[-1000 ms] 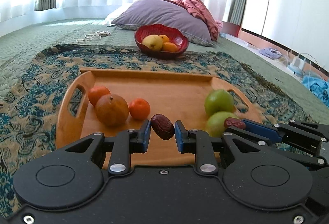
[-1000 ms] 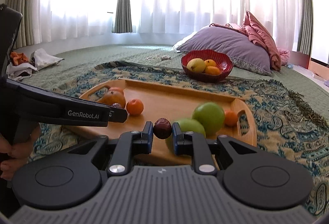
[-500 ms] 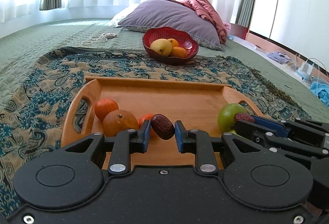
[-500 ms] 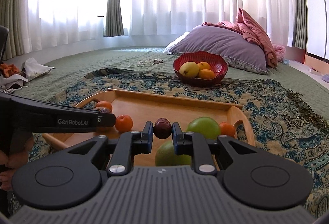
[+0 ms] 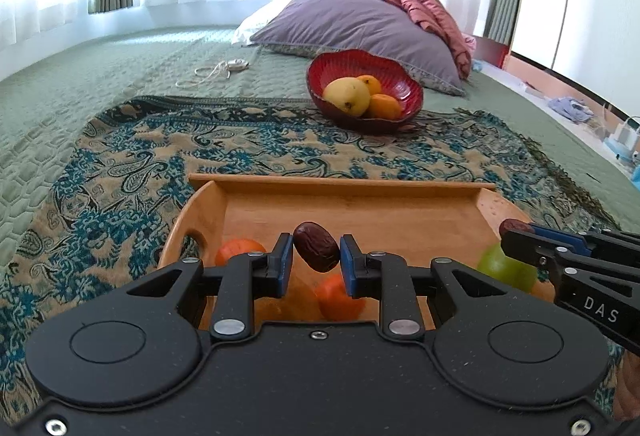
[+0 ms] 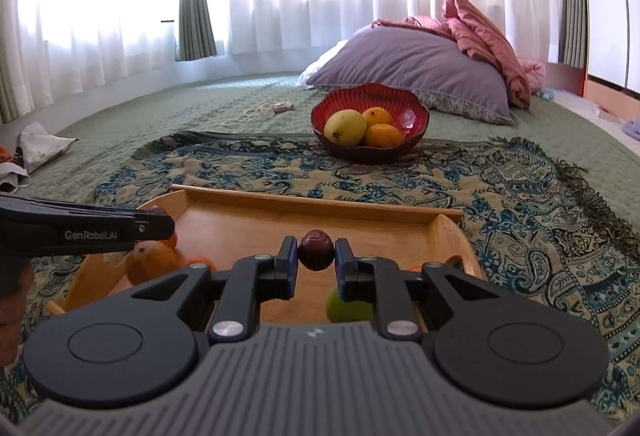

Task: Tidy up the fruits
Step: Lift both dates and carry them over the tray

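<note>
Dark dates (image 5: 316,251) (image 6: 316,249) pinched in your left gripper (image 5: 316,265) and right gripper (image 6: 316,263) fingers, above wooden tray (image 5: 340,182) | keep both squeezes steady | release low over red bowl (image 5: 408,86) beyond tray's far edge.

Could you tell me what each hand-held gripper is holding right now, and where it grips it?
Each holds a dark red date: the left hand-held gripper pinches its date across the middle, and the right hand-held gripper pinches the other date likewise.

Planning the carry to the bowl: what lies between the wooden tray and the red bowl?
Only bare paisley throw separates the wooden tray from the red bowl; both wrist views show it.
</note>
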{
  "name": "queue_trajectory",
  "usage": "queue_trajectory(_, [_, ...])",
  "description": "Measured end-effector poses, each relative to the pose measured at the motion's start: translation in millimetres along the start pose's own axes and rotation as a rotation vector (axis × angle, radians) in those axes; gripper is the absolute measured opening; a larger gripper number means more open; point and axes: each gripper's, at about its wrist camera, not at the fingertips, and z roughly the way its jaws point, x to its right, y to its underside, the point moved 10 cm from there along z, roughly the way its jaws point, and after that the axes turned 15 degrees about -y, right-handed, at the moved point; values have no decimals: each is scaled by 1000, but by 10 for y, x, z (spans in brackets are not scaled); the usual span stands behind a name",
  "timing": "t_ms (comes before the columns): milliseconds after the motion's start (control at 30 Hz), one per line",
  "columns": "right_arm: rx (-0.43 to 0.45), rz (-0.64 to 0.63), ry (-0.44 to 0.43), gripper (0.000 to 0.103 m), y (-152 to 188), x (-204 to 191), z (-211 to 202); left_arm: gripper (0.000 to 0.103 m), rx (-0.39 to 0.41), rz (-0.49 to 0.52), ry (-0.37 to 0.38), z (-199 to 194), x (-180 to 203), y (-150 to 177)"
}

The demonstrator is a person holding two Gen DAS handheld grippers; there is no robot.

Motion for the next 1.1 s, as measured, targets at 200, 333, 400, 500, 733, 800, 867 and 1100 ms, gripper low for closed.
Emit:
queue_trajectory(200, [-54, 68, -16, 23, -90, 141, 195, 24, -57, -12, -6, 234, -33, -129])
queue_trajectory(333, [-95, 111, -16, 23, -143, 240, 347, 24, -108, -26, -3, 413, -36, -176])
queue_trajectory(400, [-118, 124, -10, 23, -150, 277, 423, 24, -130, -28, -14, 512, -34, -184])
queue_trajectory(500, [-147, 132, -8, 23, -155, 308, 529, 24, -155, -23, -28, 640, -24, -171])
queue_trajectory(733, [-204, 129, 3, 23, -129, 328, 760, 24, -190, -15, -43, 799, -6, -143])
queue_trajectory(800, [-219, 141, 10, 23, -116, 349, 815, 24, -195, 2, -49, 829, 11, -137])
queue_trajectory(867, [-241, 155, 12, 23, -89, 365, 879, 24, -201, 11, -50, 849, 30, -130])
queue_trajectory(1100, [-316, 142, 23, 23, -5, 366, 996, 24, -239, 28, -55, 916, 68, -80])
